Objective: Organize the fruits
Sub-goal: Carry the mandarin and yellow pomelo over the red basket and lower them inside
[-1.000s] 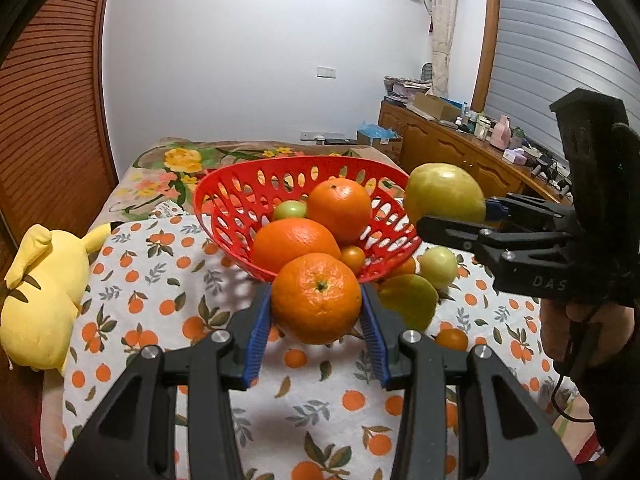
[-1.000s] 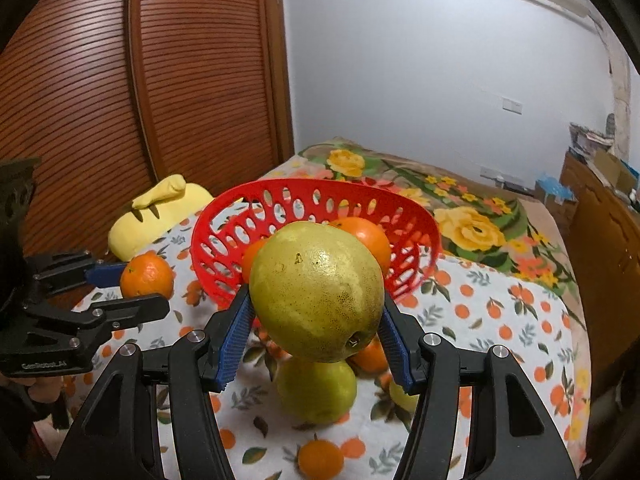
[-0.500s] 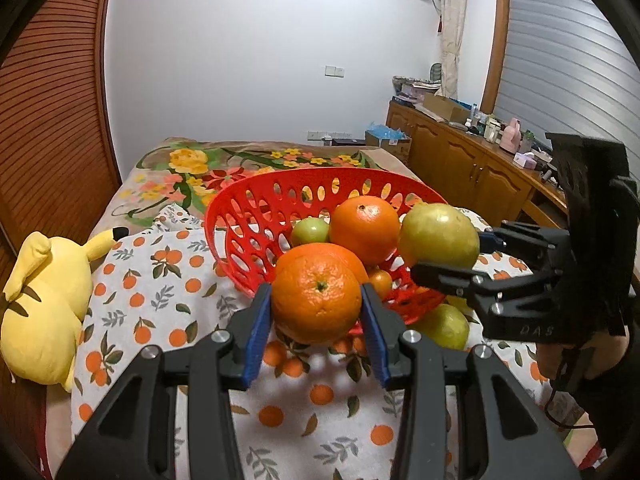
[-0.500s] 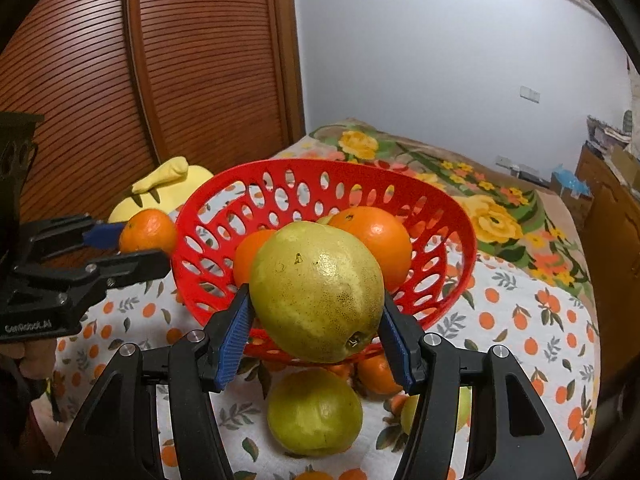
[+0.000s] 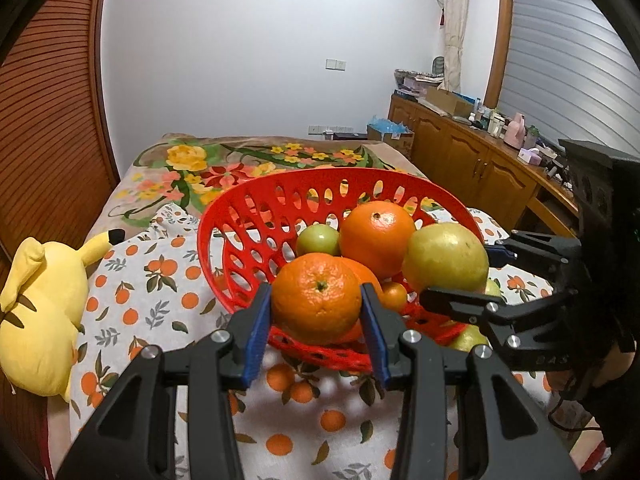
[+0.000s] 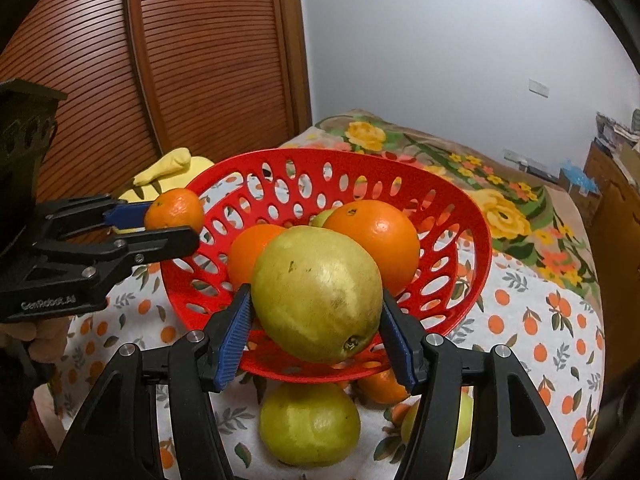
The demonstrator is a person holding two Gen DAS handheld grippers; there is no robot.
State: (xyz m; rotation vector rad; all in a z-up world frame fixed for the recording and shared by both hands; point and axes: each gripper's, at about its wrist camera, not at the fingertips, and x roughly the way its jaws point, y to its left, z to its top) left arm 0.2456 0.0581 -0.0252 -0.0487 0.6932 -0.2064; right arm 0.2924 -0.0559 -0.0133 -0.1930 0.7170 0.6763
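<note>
My left gripper (image 5: 316,320) is shut on an orange mandarin (image 5: 316,298) and holds it at the near rim of the red perforated basket (image 5: 248,216). My right gripper (image 6: 316,340) is shut on a large yellow-green pear (image 6: 316,294) at the basket's (image 6: 472,240) near rim. The basket holds two oranges, the larger (image 5: 376,236), a small green fruit (image 5: 318,240) and a tiny orange one. In the right wrist view the left gripper (image 6: 172,226) and its mandarin (image 6: 175,210) show at the left. In the left wrist view the right gripper (image 5: 472,272) and the pear (image 5: 446,258) show at the right.
Loose fruit lies on the orange-print cloth (image 6: 540,332) in front of the basket: a yellow-green pear (image 6: 310,424), an orange (image 6: 380,388) and a green fruit (image 6: 460,420). A yellow plush toy (image 5: 36,304) lies left. Wooden cabinets (image 5: 472,164) stand right.
Both grippers have moved closer to the basket with their fruit, which now hang at or over its near rim. The grips have not changed.
</note>
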